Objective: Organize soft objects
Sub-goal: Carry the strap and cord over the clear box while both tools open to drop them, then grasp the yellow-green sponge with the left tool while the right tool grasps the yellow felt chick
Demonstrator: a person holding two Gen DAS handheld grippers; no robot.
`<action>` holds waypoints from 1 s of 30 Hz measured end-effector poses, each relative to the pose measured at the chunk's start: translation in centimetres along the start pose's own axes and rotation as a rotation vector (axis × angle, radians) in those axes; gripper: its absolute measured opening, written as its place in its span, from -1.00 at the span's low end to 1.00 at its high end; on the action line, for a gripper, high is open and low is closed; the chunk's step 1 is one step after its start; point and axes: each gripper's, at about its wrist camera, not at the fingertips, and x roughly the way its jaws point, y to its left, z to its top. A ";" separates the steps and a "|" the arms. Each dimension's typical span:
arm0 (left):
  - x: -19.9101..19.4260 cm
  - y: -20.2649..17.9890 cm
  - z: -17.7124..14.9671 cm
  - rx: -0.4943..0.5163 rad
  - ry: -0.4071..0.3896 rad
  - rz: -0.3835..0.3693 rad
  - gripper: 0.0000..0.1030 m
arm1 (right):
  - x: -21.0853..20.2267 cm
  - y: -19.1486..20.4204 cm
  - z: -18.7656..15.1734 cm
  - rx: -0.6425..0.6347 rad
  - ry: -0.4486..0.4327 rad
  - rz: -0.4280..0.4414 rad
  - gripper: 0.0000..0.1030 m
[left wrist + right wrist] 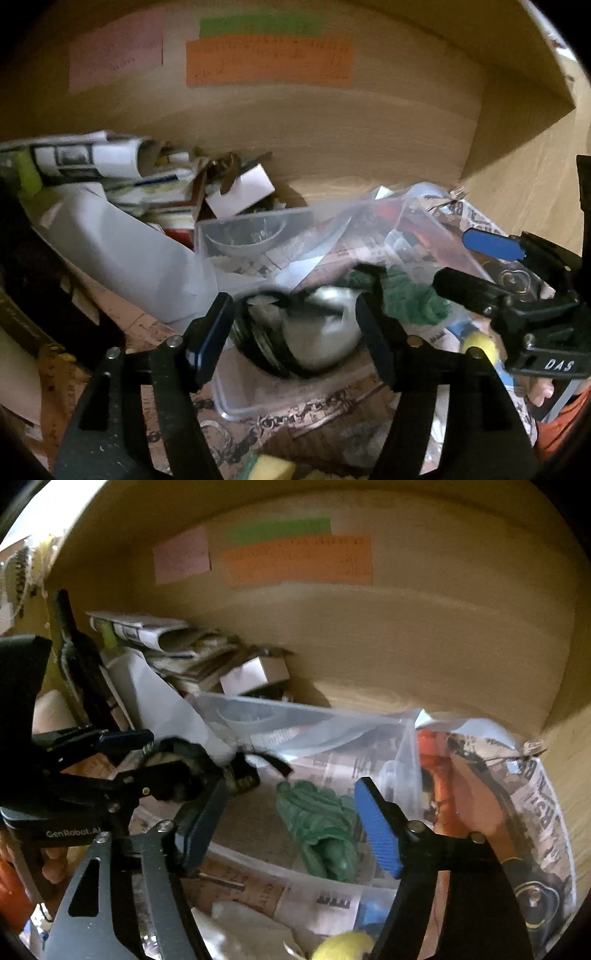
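Observation:
A clear plastic bin [295, 716] lies on newspaper inside a wooden cupboard. A crumpled green cloth [321, 827] lies in it, also in the left wrist view [410, 295]. My left gripper [295, 314] is open, its jaws on either side of a round black-and-silver object [314, 332] at the bin's near corner. My right gripper [291, 816] is open, low over the bin, with the green cloth between its fingers. The left gripper shows at the left in the right wrist view [147, 753]. A yellow soft object [343, 947] sits at the bottom edge.
Rolled papers [92, 158] and a white box [240, 188] are piled at the back left. Coloured paper notes [266, 59] hang on the wooden back wall. An orange item [436, 768] lies under clear plastic at the right. Newspaper [543, 812] lines the shelf.

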 end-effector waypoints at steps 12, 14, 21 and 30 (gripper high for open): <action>-7.3 1.4 -0.1 -0.021 -0.140 -0.004 0.98 | -6.7 0.6 -0.1 -0.018 -0.175 -0.095 0.95; -8.0 1.6 -0.6 -0.021 -0.140 0.008 0.98 | -7.2 0.4 -0.5 -0.012 -0.181 -0.101 0.95; -8.2 2.8 -4.1 -0.034 -0.079 0.052 0.99 | -7.5 -1.0 -2.9 0.055 -0.148 -0.118 0.95; -6.4 3.8 -8.5 -0.034 0.032 0.114 0.99 | -5.1 -3.3 -6.7 0.130 -0.002 -0.142 0.94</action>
